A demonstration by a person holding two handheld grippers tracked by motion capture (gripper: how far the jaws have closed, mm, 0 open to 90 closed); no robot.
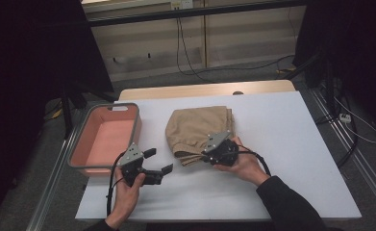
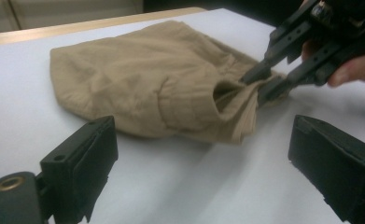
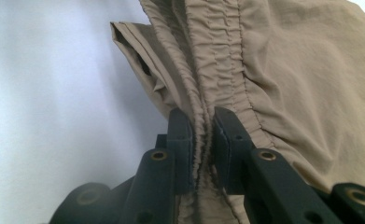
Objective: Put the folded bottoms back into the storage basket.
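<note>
A folded pair of tan shorts [image 1: 200, 129], thin woven cloth with a gathered elastic waistband [image 3: 222, 60], lies near the middle of the white counter [image 1: 282, 144]. The right gripper [image 1: 210, 155], at the garment's near edge, has its black jaws clenched on the puckered waistband, the fabric bunched into a ridge between them in the right gripper view; the person's right hand [image 1: 243, 166] wraps the gripper body, a dark sleeve [image 1: 291, 204] trailing toward the counter's near edge. The left gripper view catches the same pinch from the side, with the right gripper [image 2: 264, 81] biting the cloth beside an open fold. The left gripper [image 1: 157, 161] hovers just left of the shorts, its blocky jaws released and spread wide, touching no cloth; the left hand [image 1: 127, 190] grips it from below. Farther left of the shorts, at the counter's edge, sits a rectangular pink basin [image 1: 82, 153] with a grey rim and rounded corners. The underside of the shorts is hidden, and the room beyond the counter is too dim to make out.
</note>
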